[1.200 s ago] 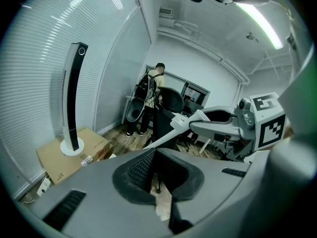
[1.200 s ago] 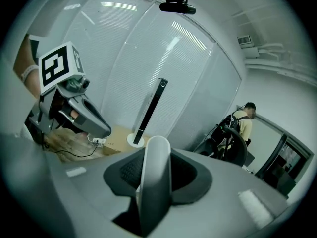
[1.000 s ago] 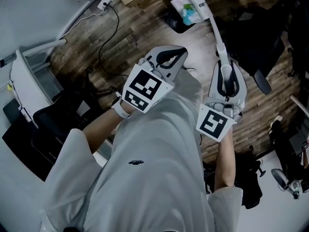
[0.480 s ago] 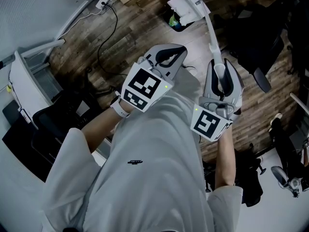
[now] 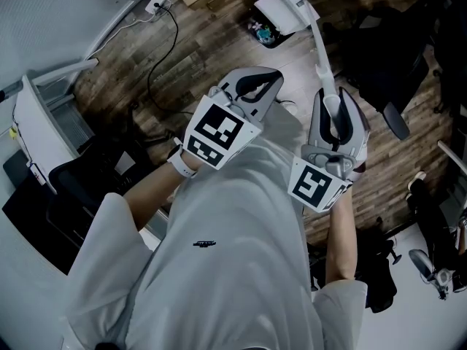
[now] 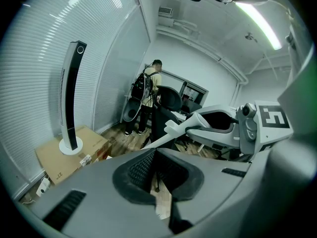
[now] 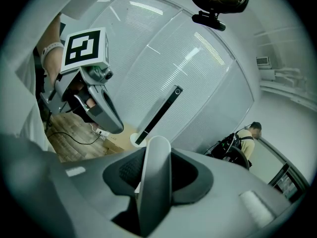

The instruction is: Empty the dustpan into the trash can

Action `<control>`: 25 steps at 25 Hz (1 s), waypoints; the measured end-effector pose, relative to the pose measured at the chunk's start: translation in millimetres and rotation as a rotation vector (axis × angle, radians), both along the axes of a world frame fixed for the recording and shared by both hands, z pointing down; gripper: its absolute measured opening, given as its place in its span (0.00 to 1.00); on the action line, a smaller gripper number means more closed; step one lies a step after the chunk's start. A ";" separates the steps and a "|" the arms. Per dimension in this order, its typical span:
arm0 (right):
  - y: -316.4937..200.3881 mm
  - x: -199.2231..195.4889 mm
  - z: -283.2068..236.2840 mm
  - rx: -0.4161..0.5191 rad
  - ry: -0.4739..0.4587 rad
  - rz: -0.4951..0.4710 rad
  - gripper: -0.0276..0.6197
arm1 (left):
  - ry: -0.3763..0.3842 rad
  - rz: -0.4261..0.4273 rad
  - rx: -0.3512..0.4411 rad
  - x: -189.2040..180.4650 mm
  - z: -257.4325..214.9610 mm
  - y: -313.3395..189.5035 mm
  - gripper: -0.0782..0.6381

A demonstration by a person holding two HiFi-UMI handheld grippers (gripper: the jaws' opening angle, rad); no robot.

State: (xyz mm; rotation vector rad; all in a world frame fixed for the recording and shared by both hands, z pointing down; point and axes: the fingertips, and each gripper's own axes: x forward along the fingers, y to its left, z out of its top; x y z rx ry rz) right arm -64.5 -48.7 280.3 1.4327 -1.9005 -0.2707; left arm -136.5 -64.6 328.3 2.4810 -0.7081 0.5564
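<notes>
firstly, dustpan (image 5: 283, 7): white, its long handle (image 5: 321, 53) was clamped in the right tool (image 5: 330, 97); the pan hung tilted at the far end, over the trash can (image 5: 270, 43) on the wooden floor (image 5: 204, 42). left tool (image 5: 264, 79): pinched narrow, empty, idle to the left. handling: the pan mouth probably needed to sit inside the can's rim, with a slow roll and firm grip so litter fell in, not beside.
</notes>
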 end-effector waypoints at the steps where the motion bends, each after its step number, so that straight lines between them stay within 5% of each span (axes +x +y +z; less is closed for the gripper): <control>1: 0.0 -0.3 -0.5 0.003 0.005 -0.001 0.26 | 0.001 0.000 0.001 -0.2 -0.2 0.2 0.12; 7: -6.6 5.0 -5.3 0.009 -0.023 0.029 0.26 | 0.005 0.010 0.001 1.5 0.1 -2.5 0.12; 18: 0.4 58.4 -30.6 -0.024 -0.256 0.289 0.26 | 0.015 0.093 -0.002 22.8 -1.3 11.5 0.12; 25: 30.7 83.1 -41.9 -0.038 -0.299 0.390 0.25 | 0.014 0.157 -0.004 37.3 -2.9 20.9 0.12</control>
